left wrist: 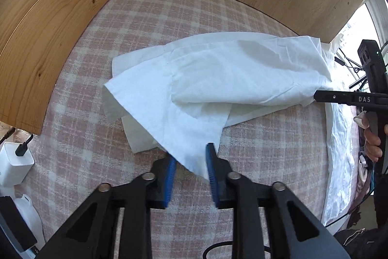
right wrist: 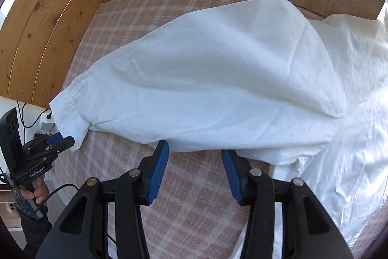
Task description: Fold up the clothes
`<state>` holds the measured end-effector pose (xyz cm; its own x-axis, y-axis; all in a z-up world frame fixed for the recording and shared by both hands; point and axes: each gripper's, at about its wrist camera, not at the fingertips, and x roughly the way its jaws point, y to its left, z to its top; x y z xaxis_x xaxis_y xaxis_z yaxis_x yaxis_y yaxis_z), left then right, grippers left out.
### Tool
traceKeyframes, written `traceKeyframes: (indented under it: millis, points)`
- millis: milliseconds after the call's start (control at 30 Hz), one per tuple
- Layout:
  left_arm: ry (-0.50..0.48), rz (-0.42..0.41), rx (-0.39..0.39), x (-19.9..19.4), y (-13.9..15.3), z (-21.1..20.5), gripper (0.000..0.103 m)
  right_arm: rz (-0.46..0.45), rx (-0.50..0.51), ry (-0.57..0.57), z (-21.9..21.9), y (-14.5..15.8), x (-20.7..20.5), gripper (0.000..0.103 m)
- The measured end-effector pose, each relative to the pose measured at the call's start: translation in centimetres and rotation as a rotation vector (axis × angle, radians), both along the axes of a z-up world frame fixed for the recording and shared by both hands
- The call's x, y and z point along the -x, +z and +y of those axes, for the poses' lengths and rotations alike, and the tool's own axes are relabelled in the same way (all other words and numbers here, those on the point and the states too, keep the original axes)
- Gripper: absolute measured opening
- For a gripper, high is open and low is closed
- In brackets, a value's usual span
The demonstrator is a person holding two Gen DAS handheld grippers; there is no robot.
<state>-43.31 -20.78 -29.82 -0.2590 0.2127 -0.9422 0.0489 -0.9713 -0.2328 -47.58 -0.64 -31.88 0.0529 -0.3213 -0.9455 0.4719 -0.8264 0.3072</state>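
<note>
at the far left a white charger block (left wrist: 13, 162) with a black plug in it sits off the edge of the pink checked cover (left wrist: 109, 45). wooden panels (left wrist: 48, 28) wall the cover in on the left and along the back.

next comes the left hand-held gripper (left wrist: 190, 152), pointing steeply down at the cover. its blue pads (left wrist: 169, 176) stand apart, released, and a loose corner of the white garment (left wrist: 230, 69) hangs down between them, draped across the front of the right-side pad without being pinched. in the right wrist view a hand (right wrist: 36, 191) grips this tool's handle at the lower left, and the tool's tip sits right at the garment's hemmed sleeve end.

the garment lies across the middle of the cover, puffed and rumpled, folded loosely over itself, with its sleeve end toward the left and its bulk running to the right. a flat white layer shows beneath it on the left side.

the right hand-held gripper (right wrist: 195, 148) also points steeply down, its jaws well apart and released. the garment's near edge lies just at its fingertips, the left pad touching the hem, and only bare checked cover shows between the pads.

at the far right a crumpled white sheet (right wrist: 351, 137) lies along the cover's edge, touching the garment.
</note>
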Motion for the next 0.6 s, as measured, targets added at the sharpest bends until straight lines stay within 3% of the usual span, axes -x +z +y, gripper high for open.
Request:
traceKeyframes:
  millis: [67, 200, 300, 367, 500, 600]
  points:
    - [-0.016, 0.004, 0.004, 0.2, 0.2, -0.1, 0.001, -0.005, 0.005, -0.023, 0.1, -0.1, 0.4, 0.043]
    - [-0.046, 0.055, 0.081, 0.4, 2.8, -1.1, 0.001, 0.032, -0.008, -0.049, 0.6, 0.3, 0.9, 0.023]
    - [-0.032, 0.078, 0.132, 0.6, 4.5, -2.9, 0.001, 0.031, -0.014, -0.068, 1.3, 0.5, 1.3, 0.023]
    - [-0.015, 0.038, 0.127, 0.9, 3.7, -4.3, 0.003, 0.029, -0.033, -0.064, 1.6, 0.3, 1.4, 0.023]
    - [-0.007, -0.044, 0.267, 1.1, 1.4, -5.5, 0.004, 0.008, -0.035, -0.007, 2.0, 0.7, 1.1, 0.023]
    - [-0.006, -0.013, 0.248, 0.3, 2.8, -5.0, 0.006, 0.01, 0.016, 0.043, 3.8, 3.1, 0.1, 0.023]
